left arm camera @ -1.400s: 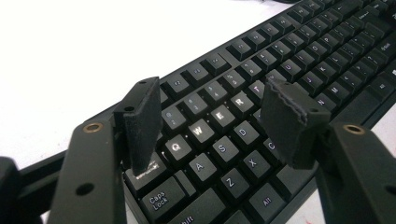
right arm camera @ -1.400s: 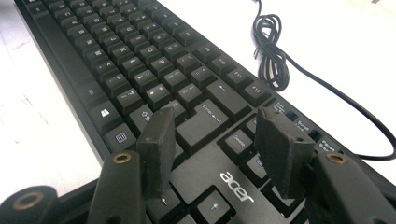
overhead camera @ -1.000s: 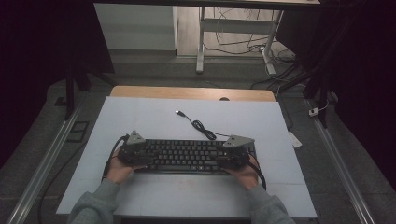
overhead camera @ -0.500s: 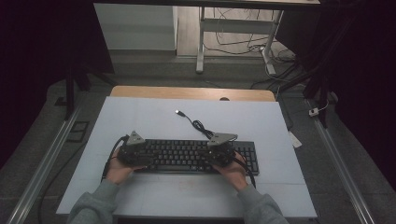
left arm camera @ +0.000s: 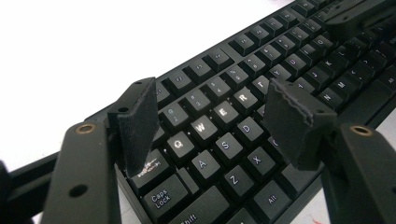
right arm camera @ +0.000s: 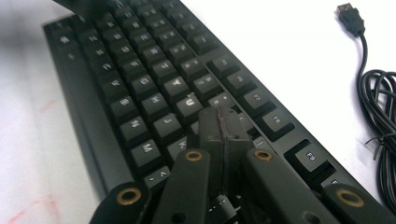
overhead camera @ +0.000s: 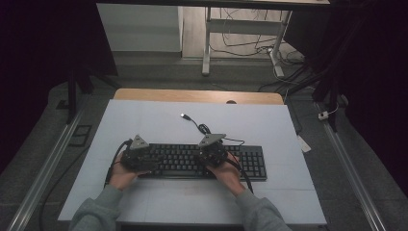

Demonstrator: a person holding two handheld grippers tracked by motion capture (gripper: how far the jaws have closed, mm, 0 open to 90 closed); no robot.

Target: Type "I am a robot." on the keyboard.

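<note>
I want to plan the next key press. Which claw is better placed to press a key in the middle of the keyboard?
Right. The right claw is shut to one narrow tip over the keyboard's middle keys; the left claw stands open over the Q-W-E end.

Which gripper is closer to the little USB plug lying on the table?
The right gripper. It sits over the middle of the keyboard, just below the USB plug. The left gripper sits over the keyboard's left end, farther off.

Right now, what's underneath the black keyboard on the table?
The keyboard lies flat on a pale mat that covers the table. The mat shows on every side of it; the patch beneath the keyboard is covered and cannot be seen. Its cable trails away behind it.
</note>
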